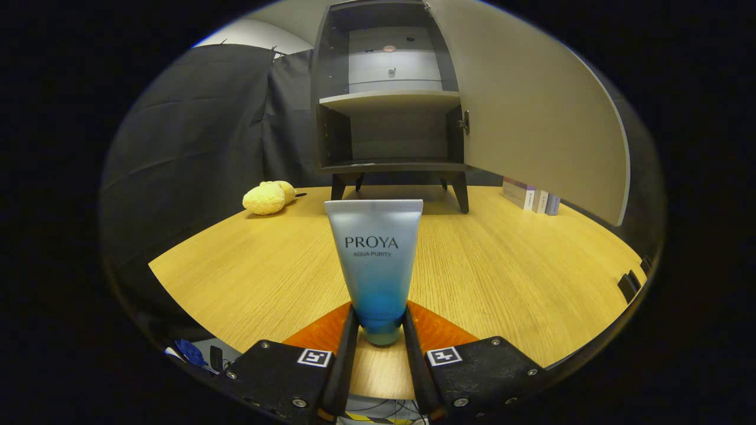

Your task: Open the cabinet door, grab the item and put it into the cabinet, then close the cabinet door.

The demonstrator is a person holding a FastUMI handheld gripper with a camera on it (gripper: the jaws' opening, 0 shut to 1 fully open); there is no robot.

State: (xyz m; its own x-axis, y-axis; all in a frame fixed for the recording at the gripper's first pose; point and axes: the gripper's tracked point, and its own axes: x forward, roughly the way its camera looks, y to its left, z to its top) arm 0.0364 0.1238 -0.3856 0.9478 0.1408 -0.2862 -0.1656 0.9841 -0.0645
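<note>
A pale blue cosmetic tube (pixel 376 260) stands upright between my fingers, cap end down, and my gripper (pixel 381 321) is shut on the tube's lower part, both pads pressing its sides. It is held above the wooden table (pixel 248 265). Beyond the tube stands a small dark cabinet (pixel 390 100) on legs at the far side of the table. Its door (pixel 531 112) is swung wide open to the right. Inside are a pale shelf (pixel 390 100) and a lower compartment, both without items that I can see.
A yellow plush toy (pixel 269 196) lies on the table to the left of the cabinet. A few small boxes (pixel 531 198) stand behind the open door at the right. Black cloth walls the booth on the left.
</note>
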